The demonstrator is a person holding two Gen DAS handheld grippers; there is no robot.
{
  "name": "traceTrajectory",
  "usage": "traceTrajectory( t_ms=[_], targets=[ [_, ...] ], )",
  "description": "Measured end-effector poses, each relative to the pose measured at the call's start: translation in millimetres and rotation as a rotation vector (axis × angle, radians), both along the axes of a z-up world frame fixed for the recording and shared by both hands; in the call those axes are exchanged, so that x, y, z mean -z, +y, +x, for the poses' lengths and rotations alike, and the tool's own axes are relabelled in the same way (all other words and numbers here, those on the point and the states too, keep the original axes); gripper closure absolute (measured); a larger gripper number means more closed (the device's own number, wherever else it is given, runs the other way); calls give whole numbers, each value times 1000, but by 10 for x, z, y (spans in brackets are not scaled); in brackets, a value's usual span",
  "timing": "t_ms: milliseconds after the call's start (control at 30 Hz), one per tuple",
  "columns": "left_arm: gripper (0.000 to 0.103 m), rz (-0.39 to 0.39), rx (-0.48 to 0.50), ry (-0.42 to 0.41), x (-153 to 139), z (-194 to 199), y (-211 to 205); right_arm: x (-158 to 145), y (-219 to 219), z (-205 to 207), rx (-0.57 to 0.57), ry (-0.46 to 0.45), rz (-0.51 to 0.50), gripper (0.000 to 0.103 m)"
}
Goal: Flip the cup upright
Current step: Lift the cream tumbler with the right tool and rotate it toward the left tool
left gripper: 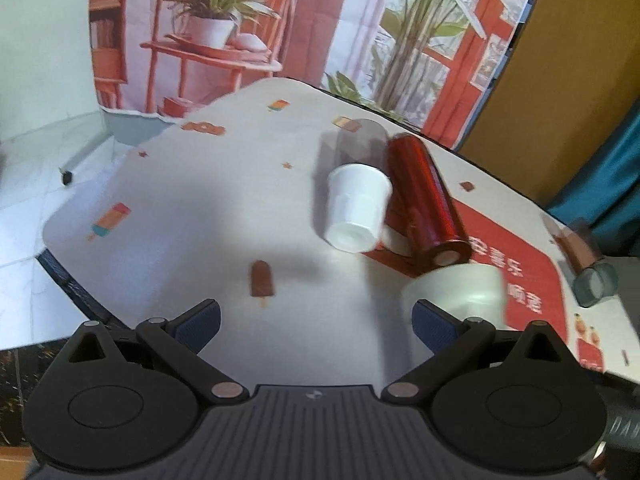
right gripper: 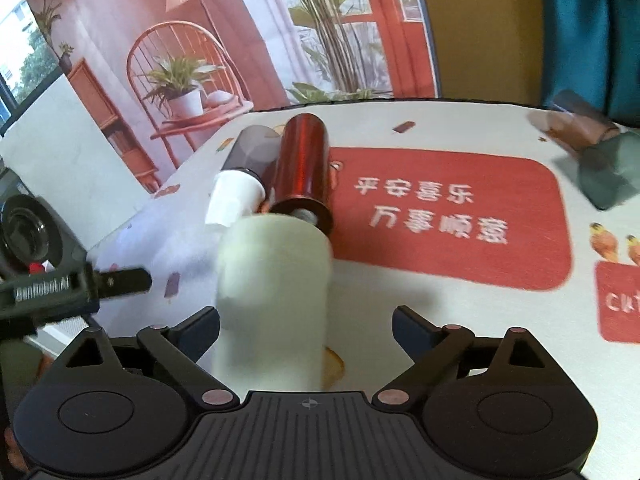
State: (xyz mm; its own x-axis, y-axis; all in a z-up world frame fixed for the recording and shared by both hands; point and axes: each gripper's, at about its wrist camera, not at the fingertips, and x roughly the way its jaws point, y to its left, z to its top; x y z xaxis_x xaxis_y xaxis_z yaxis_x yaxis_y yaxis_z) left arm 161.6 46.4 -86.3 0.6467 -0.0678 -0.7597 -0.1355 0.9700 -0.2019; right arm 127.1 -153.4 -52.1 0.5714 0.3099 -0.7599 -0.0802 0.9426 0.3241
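Several cups lie on their sides on the table. A white cup [left gripper: 357, 209] lies with its base toward me, next to a long red cup [left gripper: 424, 200] and a grey translucent cup [left gripper: 362, 136] behind it. A pale green cup [left gripper: 460, 288] lies nearest; in the right wrist view it [right gripper: 274, 300] reaches in between the open fingers, nearer the left one. My left gripper [left gripper: 316, 322] is open and empty, above the table; the pale green cup sits just behind its right finger. My right gripper [right gripper: 306, 330] is open. The red cup [right gripper: 304, 172] and white cup [right gripper: 236, 200] lie beyond.
A white tablecloth [left gripper: 200, 200] with ice-lolly prints and a red panel [right gripper: 448, 216] covers the table. A brown cup with a teal-grey lid [left gripper: 588, 268] lies at the right edge. The left gripper's body [right gripper: 60, 288] shows at left. The table's left edge drops to a tiled floor.
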Motion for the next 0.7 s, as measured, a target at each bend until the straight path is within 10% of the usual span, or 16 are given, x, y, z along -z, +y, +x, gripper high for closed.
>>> traceTrajectory(
  t_ms=[467, 700],
  targets=[
    [12, -355, 209, 190, 346, 732, -419, 87, 154, -21, -217, 34, -81, 9],
    [20, -379, 231, 213, 476, 870, -414, 146, 328, 220, -275, 58, -104, 8]
  ],
)
